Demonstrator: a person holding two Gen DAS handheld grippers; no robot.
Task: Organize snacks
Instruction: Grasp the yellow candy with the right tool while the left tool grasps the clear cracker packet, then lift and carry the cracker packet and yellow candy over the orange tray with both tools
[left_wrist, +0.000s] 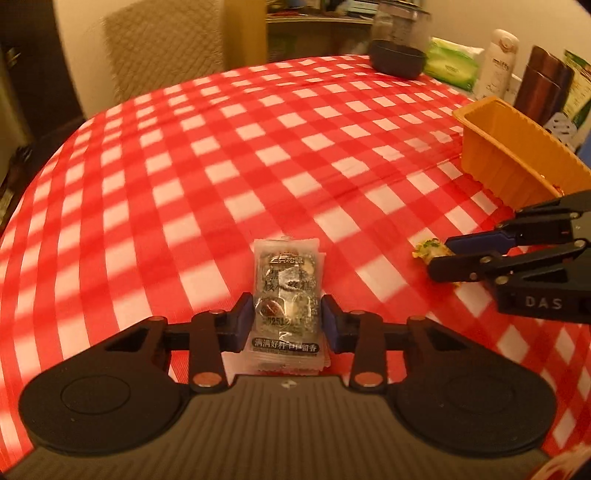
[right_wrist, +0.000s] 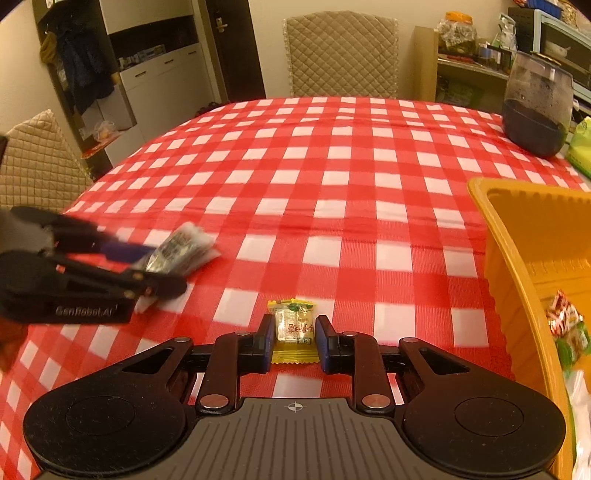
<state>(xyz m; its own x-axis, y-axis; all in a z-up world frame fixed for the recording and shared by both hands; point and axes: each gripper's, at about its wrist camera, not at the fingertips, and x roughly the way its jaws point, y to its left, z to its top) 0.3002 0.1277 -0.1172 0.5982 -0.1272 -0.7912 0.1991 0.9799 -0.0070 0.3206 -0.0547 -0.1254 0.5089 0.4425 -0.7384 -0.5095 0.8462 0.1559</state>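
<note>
Left wrist: our left gripper clenched a clear silver-printed snack packet with Chinese text, above the red-checked tablecloth; "DAS" read on our right gripper | Right wrist: right gripper clenched a yellow-edged candy wrapper; "GenRobot.AI" showed on the left; only here wrapped snacks showed inside the orange plastic bin.

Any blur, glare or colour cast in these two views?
Left wrist view: tablecloth smeared by motion blur, glare on the clear packet in the left claw, warm cast. Right wrist view: sharper, but the left claw and its packet blur at the left edge; yellow candy crisp; fisheye bends the table edge.
</note>
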